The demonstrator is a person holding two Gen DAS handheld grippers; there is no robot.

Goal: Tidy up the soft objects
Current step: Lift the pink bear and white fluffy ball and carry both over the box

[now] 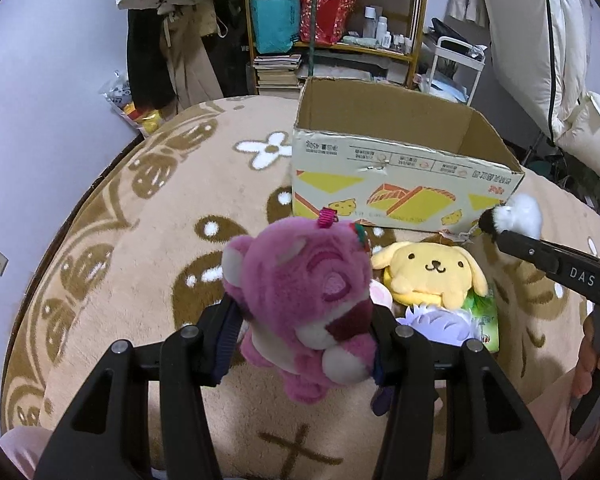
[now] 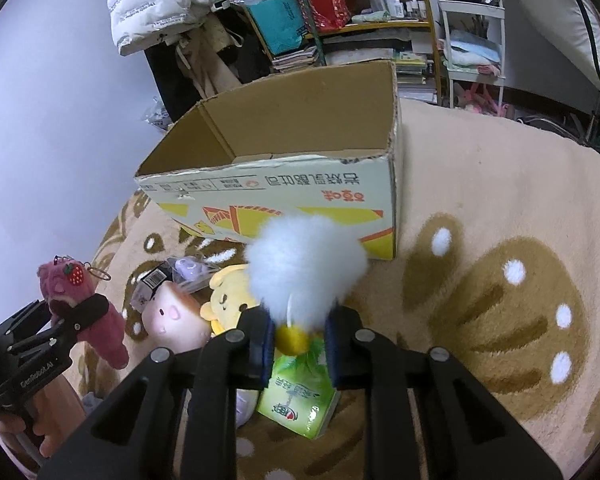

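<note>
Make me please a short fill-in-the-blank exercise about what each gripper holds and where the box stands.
1. The left gripper is shut on a plush bear of ____ colour.
2. The right gripper grips a fluffy toy that is mostly ____.
3. The cardboard box stands on the rug with its top ____.

Missing words: pink; white; open

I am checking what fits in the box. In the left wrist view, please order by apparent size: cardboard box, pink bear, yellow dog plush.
1. cardboard box
2. pink bear, held close to the camera, so it looks enlarged
3. yellow dog plush
</note>
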